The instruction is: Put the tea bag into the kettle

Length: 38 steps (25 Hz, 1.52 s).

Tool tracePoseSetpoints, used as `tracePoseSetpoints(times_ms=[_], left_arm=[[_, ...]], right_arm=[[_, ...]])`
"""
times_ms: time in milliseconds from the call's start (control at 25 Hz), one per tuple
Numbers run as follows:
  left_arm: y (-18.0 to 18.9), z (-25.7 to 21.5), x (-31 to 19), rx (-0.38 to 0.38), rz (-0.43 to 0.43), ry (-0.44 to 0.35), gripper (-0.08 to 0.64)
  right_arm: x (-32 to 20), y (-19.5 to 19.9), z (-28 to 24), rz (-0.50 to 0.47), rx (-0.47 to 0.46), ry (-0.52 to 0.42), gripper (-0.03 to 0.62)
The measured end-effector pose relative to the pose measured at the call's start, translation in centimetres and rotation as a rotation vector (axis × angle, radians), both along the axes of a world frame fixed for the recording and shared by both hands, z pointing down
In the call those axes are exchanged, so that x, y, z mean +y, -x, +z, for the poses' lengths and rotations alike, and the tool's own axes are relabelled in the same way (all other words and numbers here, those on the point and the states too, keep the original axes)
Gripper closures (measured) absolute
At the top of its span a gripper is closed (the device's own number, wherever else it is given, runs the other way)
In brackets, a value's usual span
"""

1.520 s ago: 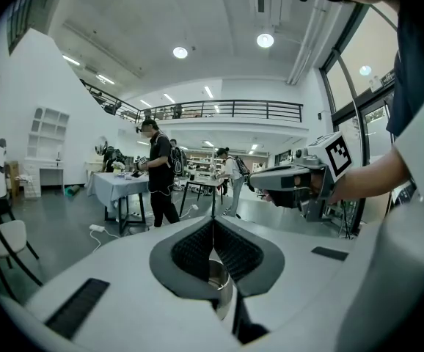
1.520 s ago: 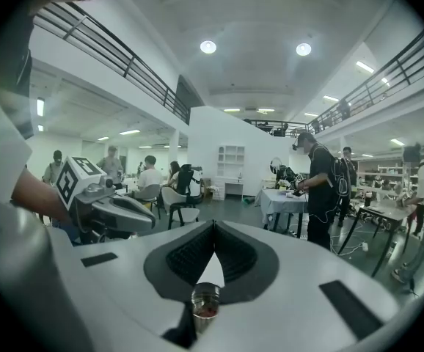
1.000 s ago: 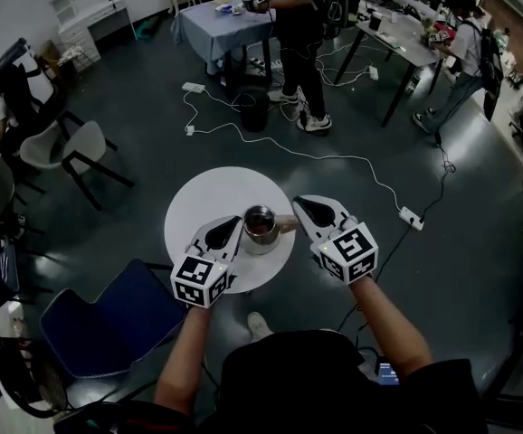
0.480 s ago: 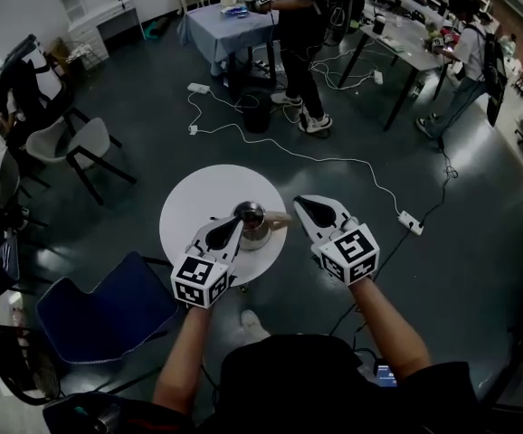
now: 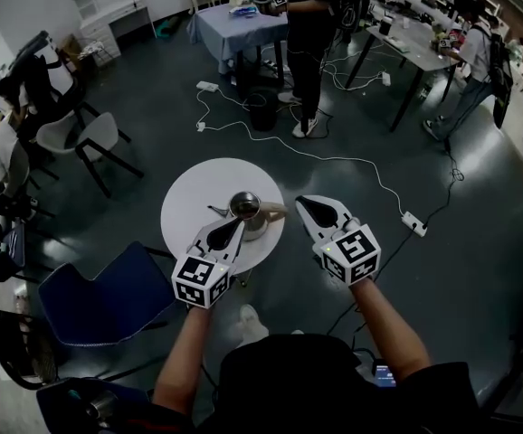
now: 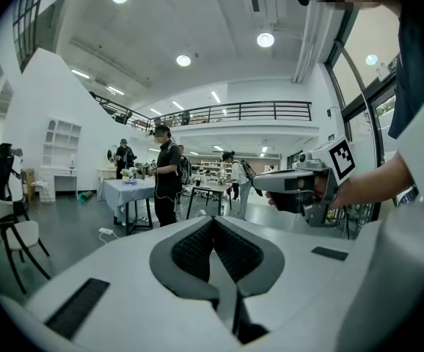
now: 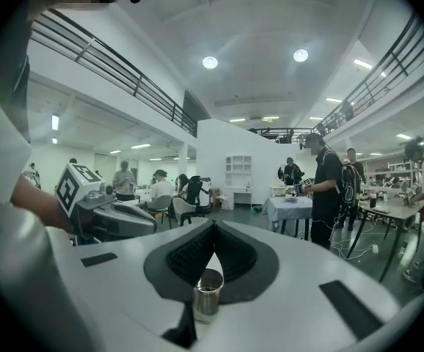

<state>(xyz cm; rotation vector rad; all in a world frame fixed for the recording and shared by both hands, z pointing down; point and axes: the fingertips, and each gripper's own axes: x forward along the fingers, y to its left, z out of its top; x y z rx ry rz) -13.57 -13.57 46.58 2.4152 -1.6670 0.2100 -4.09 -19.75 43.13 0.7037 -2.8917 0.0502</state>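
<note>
Since both pairs of jaws are pressed together on nothing, the left gripper and right gripper seem to hang idle on either side of the open kettle on the table. No tea bag shows; perhaps it already lies inside.

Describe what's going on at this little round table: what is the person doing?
A person stands over a white round table with a two-jaw gripper in each hand. A metal kettle sits on the table with its top open. The left gripper is close to the kettle's near side, jaws together and empty. The right gripper is just off the kettle's handle, jaws also together and holding nothing. No tea bag can be seen.
</note>
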Motion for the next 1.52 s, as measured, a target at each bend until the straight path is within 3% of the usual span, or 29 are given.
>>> tracePoseSetpoints(times_ms=[320,920,1520], left_arm=[[-3.6,-1.0,3.4,-0.012,-0.004,-0.039,0.544],[-8.7,-1.5,8.7,-0.018,-0.007,-0.038,0.544],[-12.8,-1.0,10.6,-0.013,-0.021,-0.027,0.543]], right_arm=[[2.7,-3.6,-0.8,-0.006,-0.027,-0.013,0.575],[8.1,-8.4,-0.8,-0.036,-0.055,-0.014,0.575],[9.9,-12.3,0.0,-0.052,-0.062,-0.005,0.575]])
